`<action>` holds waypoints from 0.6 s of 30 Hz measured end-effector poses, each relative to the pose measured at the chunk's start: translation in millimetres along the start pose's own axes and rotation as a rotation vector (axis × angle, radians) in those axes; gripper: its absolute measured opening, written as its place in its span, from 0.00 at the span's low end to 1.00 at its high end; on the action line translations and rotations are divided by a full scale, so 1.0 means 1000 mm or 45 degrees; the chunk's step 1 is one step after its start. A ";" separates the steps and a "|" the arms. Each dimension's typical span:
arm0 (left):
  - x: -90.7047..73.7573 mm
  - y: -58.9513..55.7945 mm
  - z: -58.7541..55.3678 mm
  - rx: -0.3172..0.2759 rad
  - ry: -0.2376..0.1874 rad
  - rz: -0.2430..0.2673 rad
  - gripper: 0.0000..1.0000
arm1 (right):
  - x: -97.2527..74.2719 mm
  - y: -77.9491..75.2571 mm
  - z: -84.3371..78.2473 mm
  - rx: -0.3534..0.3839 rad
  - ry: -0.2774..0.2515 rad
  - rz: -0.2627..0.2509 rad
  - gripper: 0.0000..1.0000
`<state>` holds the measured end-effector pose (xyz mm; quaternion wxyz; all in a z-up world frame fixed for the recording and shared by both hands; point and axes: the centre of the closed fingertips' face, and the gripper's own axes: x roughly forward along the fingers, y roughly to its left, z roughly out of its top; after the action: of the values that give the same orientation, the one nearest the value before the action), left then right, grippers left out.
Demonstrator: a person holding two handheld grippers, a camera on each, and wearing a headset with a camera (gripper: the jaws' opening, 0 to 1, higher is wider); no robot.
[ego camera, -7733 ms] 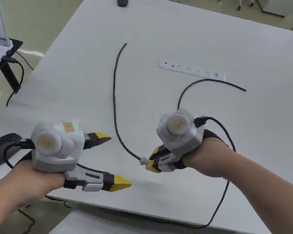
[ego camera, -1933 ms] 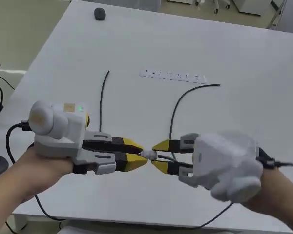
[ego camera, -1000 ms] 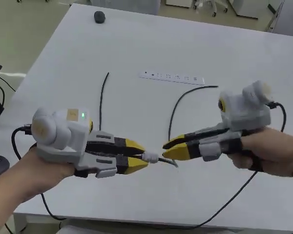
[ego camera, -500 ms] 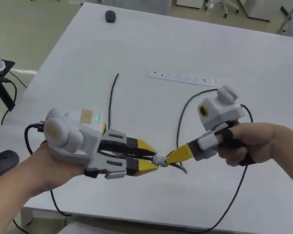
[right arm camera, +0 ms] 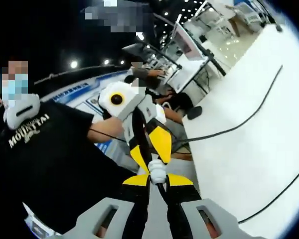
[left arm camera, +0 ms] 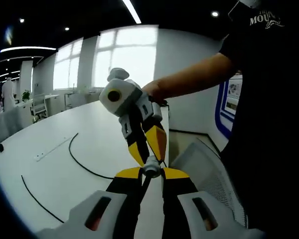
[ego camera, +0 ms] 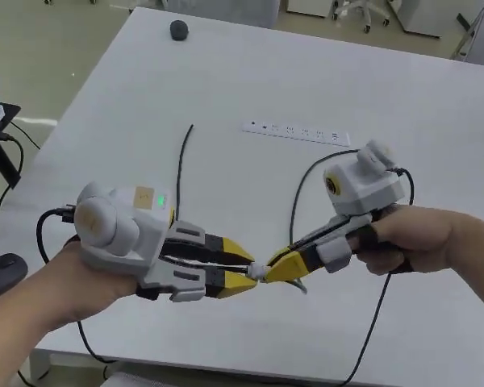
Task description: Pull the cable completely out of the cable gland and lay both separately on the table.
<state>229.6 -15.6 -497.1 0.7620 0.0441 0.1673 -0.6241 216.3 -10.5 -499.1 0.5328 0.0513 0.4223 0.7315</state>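
In the head view my left gripper (ego camera: 245, 270) is shut on the small white cable gland (ego camera: 259, 270), held just above the table's near part. My right gripper (ego camera: 274, 268) meets it tip to tip from the right, shut on the black cable (ego camera: 296, 211) right behind the gland. That cable bends under the right jaws and curves away across the table. In the left gripper view the gland (left arm camera: 150, 167) sits between my left gripper's (left arm camera: 151, 173) yellow tips. In the right gripper view the gland (right arm camera: 158, 171) stands just beyond my right gripper (right arm camera: 160, 180), with the cable (right arm camera: 162, 190) between the jaws.
A white power strip (ego camera: 297, 133) lies at mid-table beyond the cable's far end. A second loose black cable (ego camera: 180, 172) lies to the left. A dark round object (ego camera: 179, 30) sits at the far edge. The white table (ego camera: 411, 97) ends close below both grippers.
The left gripper, open beside the table at first, has shut on the gland. The right gripper has swung round to face it and, over the last second, drawn closer to the gland.
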 end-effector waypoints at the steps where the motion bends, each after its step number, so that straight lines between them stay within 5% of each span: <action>1: 0.000 0.000 -0.001 -0.008 -0.001 0.002 0.16 | 0.000 0.001 0.000 -0.094 0.011 -0.056 0.07; 4: -0.001 -0.001 0.000 -0.034 -0.016 0.001 0.15 | 0.000 0.002 0.000 -0.259 0.036 -0.189 0.07; 7: -0.001 -0.002 0.002 -0.117 -0.048 -0.002 0.15 | -0.002 0.003 0.000 -0.527 0.133 -0.398 0.07; 12: 0.004 -0.003 0.002 -0.164 -0.049 0.006 0.16 | -0.004 -0.006 -0.005 -0.842 0.264 -0.710 0.07; 15: 0.004 0.000 0.004 -0.202 -0.062 0.024 0.16 | -0.007 -0.009 -0.003 -0.967 0.259 -0.871 0.07; 18: 0.001 0.004 0.009 -0.257 -0.112 0.029 0.16 | -0.010 -0.010 0.004 -1.015 0.184 -1.018 0.07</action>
<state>234.9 -18.0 -489.8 0.7761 -0.0584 0.1953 -0.5968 229.9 -15.8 -499.6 0.7163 -0.3678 0.1355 0.5773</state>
